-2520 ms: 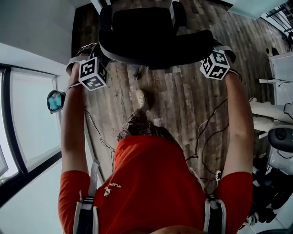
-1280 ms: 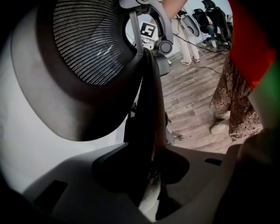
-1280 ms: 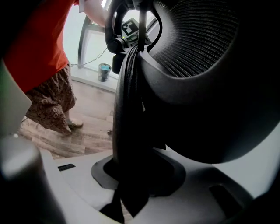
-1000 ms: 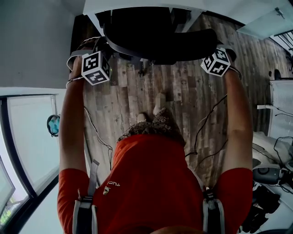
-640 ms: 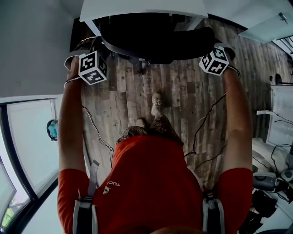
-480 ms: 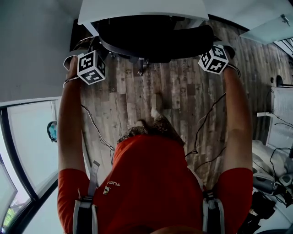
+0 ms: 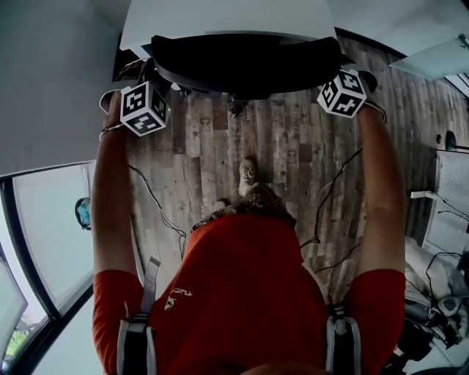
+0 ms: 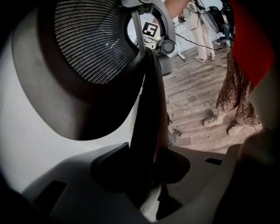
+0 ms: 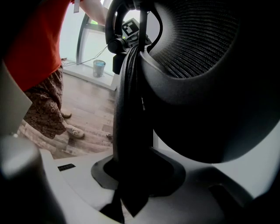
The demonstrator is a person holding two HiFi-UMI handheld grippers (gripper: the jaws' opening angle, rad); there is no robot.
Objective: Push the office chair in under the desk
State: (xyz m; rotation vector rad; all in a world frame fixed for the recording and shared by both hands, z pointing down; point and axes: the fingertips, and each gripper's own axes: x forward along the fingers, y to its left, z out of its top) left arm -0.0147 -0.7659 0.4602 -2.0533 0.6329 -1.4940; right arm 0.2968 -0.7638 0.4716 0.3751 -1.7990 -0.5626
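Wood floor point(image 7: 293, 146): chair point(image 7: 242, 62) sits partly under desk point(image 7: 227, 18), left gripper point(image 8: 151, 175) and right gripper point(image 9: 131, 175) each clamped on its backrest edge, at opposite sides.

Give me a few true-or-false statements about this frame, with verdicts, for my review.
1. The left gripper and the right gripper are both clamped on the chair backrest. True.
2. The floor is carpeted. False: it is wood planking.
3. The chair sits partly under the white desk. True.
4. The person's top is blue. False: it is red.
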